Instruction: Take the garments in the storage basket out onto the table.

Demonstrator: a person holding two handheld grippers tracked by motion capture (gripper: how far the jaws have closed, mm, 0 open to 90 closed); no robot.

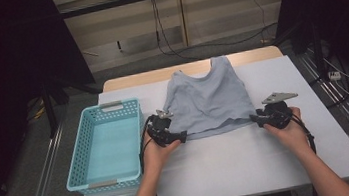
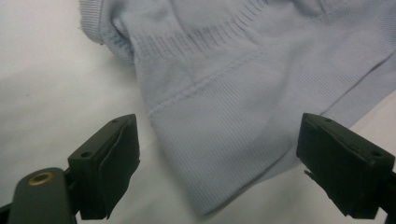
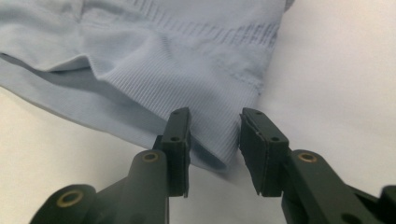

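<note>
A: So, both hem corners at once? The light blue tank top (image 1: 211,96) lies flat in the middle of the white table (image 1: 252,169), straps toward the far edge, hem toward the near one, with the turquoise basket (image 1: 109,181) just to its left.

B: Yes, and the two sides aren't equally ready. The left gripper (image 1: 183,137) sits at the near left corner with its jaws spread wide; in the left gripper view the corner of the hem (image 2: 219,186) lies between the pads (image 2: 119,163) but nothing presses on it.

A: And the right gripper (image 1: 254,118)?

B: Its jaws are much narrower, the near right corner (image 3: 212,154) sitting in the gap. I'd judge they straddle the fabric without quite pinching it; a sliver of space shows beside each pad.

A: What makes a good grab, then?

B: Push each gripper a little further over the ribbed band so both layers go in, not just the edge. Close fully before lifting. Keep the hands level, or the cloth will skew.
</note>
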